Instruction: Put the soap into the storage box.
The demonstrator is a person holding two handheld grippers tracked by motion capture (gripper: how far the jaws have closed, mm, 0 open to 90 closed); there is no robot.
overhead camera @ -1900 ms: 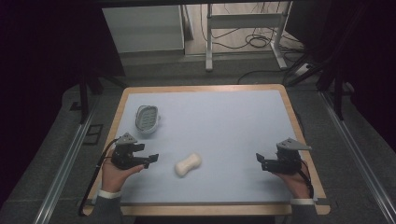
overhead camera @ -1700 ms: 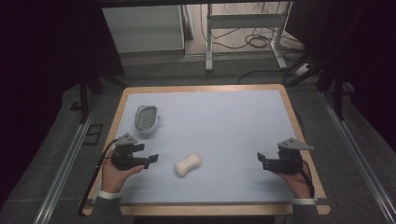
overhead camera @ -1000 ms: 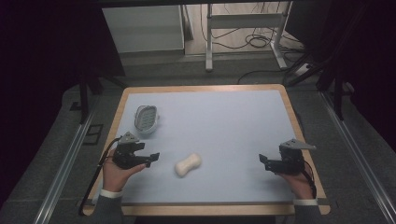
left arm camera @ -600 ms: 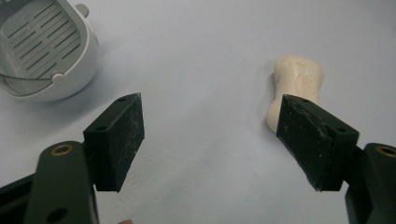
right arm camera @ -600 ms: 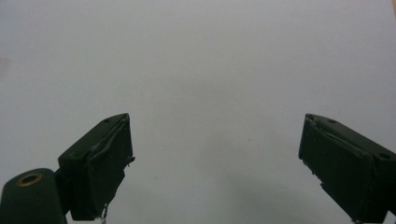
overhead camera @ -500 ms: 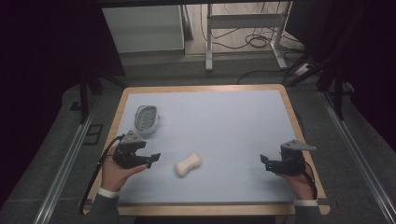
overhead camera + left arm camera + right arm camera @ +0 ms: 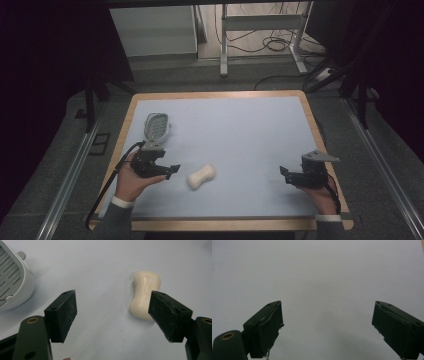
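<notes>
Left gripper (image 7: 167, 171) sits at the near left of the table (image 7: 250, 130), held in the person's left hand (image 7: 131, 179); in the left gripper view (image 7: 112, 312) its two black jaws stand wide apart with bare light-blue surface between them, gripping nothing. Soap bar (image 7: 201, 176), cream, peanut-shaped, lies flat on the mat just beside the jaw tips, toward the table centre; in the left gripper view the soap bar (image 7: 144, 293) is partly overlapped by one jaw, contact cannot be told. Embossed lettering runs along the bar's top face; too shallow and small to read. Soap dish (image 7: 156, 125), grey with slotted insert, rests behind the left gripper, near the left edge; its corner shows in the left gripper view (image 7: 15, 286). Right gripper (image 7: 286, 175) at near right, well apart from the soap; in its own view (image 7: 327, 325) jaws spread wide, empty, over plain mat.
</notes>
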